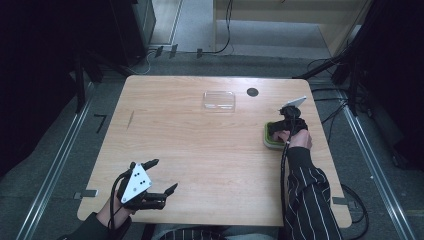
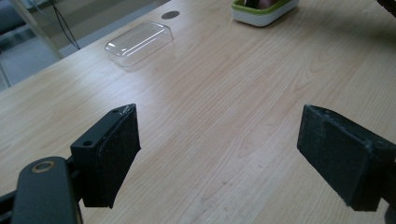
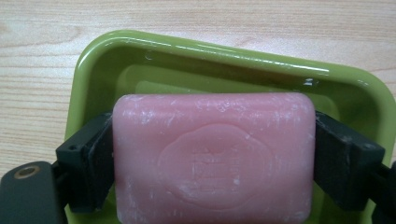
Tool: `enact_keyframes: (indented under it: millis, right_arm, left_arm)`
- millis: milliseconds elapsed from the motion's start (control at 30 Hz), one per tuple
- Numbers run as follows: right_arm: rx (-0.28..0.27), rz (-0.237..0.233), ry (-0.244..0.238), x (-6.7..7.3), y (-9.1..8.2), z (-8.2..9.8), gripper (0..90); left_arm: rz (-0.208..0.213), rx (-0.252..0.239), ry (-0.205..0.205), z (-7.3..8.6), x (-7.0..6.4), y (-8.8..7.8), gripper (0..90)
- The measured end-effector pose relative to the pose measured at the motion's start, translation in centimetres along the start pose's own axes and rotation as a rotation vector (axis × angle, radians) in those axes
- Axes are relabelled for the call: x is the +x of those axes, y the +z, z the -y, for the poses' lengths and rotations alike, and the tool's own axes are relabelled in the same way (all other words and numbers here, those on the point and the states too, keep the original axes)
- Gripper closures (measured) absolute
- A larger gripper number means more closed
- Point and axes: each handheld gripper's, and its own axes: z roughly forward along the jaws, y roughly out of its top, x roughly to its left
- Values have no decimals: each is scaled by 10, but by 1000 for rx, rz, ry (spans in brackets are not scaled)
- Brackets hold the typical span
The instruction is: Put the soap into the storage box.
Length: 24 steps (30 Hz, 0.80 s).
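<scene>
Right gripper (image 3: 212, 154): its jaws are clamping a pink soap bar (image 3: 212, 158) over the green soap dish (image 3: 93, 60), near the table's (image 1: 200, 150) right edge.
Left gripper (image 1: 161, 176): it is hovering by the near left corner, jaws wide apart.
Clear lid (image 1: 219, 100): it is lying near the far edge.

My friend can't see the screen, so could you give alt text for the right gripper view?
A pink bar of soap is clamped between the two black jaws of the right gripper, over a green soap dish whose rim curves behind it. The dish sits on a light wooden table.
</scene>
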Motion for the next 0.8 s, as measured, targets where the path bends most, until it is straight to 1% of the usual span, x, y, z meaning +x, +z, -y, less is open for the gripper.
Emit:
enact_keyframes:
  millis: [200, 300, 367, 400, 467, 500, 667, 800]
  right_arm:
    - [-7, -1, -8, 0, -2, 0, 113]
    - [-36, 12, -30, 2, -11, -1, 100]
    - [-34, 14, -33, 3, -13, -1, 98]
    - [-33, 8, -46, 4, -14, 0, 89]
    - [-29, 11, -46, 5, -15, 0, 84]
    - [-28, 12, -55, 5, -16, 1, 73]
    - [-24, 7, -61, 6, -19, 2, 68]
    - [-21, 0, -72, 7, -24, 6, 65]
  left_arm:
    - [0, 0, 2, 0, 0, 0, 140]
    - [-1, 0, 2, 0, 0, 0, 140]
    - [0, 1, 2, 0, 0, 0, 140]
    - [0, 1, 3, 0, 0, 0, 140]
    - [0, 1, 4, 0, 0, 0, 140]
    - [-2, 1, 4, 0, 0, 0, 140]
    - [4, 1, 6, -1, 0, 0, 140]
    - [1, 0, 3, 0, 0, 0, 140]
